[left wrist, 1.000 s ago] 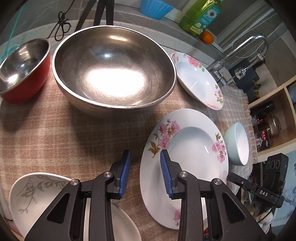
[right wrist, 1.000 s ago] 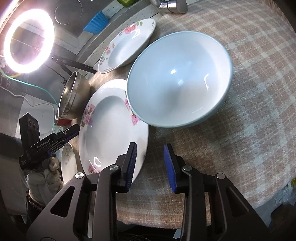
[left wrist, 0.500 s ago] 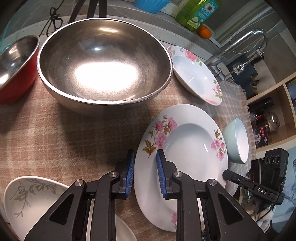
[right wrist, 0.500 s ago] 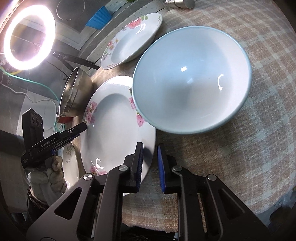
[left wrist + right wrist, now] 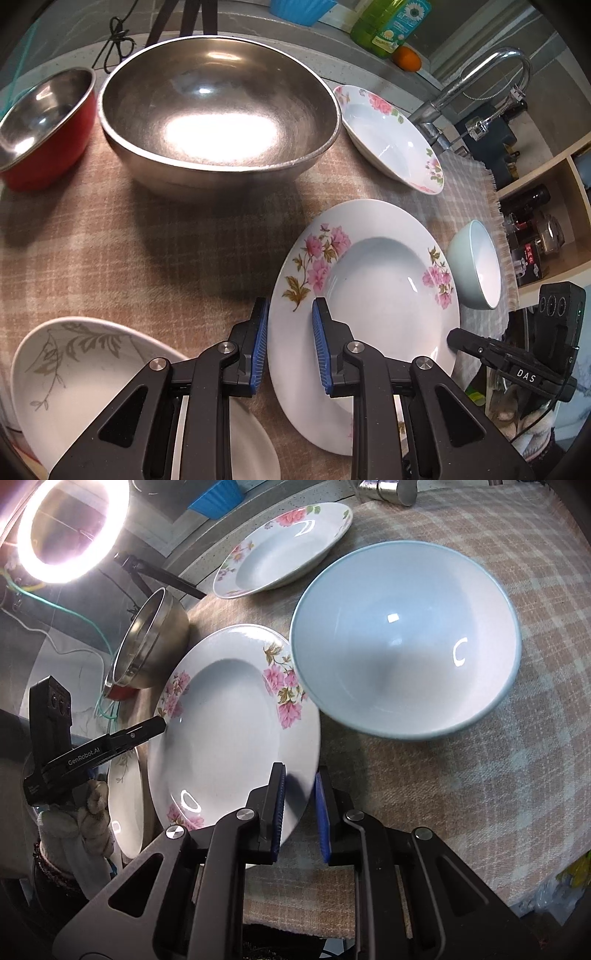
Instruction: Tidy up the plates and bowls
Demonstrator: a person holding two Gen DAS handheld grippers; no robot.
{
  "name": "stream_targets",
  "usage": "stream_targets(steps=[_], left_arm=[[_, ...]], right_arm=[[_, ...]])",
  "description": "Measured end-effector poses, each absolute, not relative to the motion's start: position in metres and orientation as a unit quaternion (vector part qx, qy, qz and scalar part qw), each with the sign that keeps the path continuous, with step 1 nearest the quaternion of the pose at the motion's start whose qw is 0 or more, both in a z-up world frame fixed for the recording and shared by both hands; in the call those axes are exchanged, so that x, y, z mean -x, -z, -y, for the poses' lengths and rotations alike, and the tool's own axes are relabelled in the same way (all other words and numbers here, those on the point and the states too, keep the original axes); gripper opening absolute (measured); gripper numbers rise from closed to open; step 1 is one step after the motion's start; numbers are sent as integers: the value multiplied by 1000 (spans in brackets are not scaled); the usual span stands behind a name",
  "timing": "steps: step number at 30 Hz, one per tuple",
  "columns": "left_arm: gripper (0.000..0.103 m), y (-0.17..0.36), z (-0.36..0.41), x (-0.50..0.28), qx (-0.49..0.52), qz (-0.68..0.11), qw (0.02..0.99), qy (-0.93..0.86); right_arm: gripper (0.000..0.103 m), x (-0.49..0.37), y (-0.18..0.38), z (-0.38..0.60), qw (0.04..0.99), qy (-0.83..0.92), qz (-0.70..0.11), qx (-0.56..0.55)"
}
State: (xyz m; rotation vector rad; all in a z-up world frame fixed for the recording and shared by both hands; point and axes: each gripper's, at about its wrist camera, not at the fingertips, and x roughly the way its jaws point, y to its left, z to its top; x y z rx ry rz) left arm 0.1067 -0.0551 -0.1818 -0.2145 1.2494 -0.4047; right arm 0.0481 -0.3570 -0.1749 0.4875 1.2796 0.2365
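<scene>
A white floral deep plate (image 5: 373, 295) lies on the checked cloth, also in the right wrist view (image 5: 229, 716). My left gripper (image 5: 288, 343) straddles its near-left rim, jaws slightly apart. My right gripper (image 5: 299, 808) straddles the opposite rim, jaws close around it. A pale blue bowl (image 5: 406, 635) stands just beyond the plate, small in the left wrist view (image 5: 476, 264). A second floral plate (image 5: 391, 136) lies at the back, seen too in the right wrist view (image 5: 284, 557).
A large steel bowl (image 5: 218, 107) and a red-sided steel bowl (image 5: 44, 125) stand at the back left. A white leaf-pattern dish (image 5: 85, 376) lies near left. A faucet (image 5: 476, 85), a green bottle (image 5: 391, 22), an orange and a ring light (image 5: 70, 528) border the cloth.
Both grippers moved in onto the floral plate's opposite rims. The right jaws narrowed, then widened a little around the rim. The left jaws narrowed, then widened again around the rim.
</scene>
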Motion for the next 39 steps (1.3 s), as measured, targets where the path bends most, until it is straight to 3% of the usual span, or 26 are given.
stream_targets(steps=[39], left_arm=[[22,182,71,-76,67,-575,793,188]], right_arm=[[17,-11,177,345,756,-121,-605,-216]])
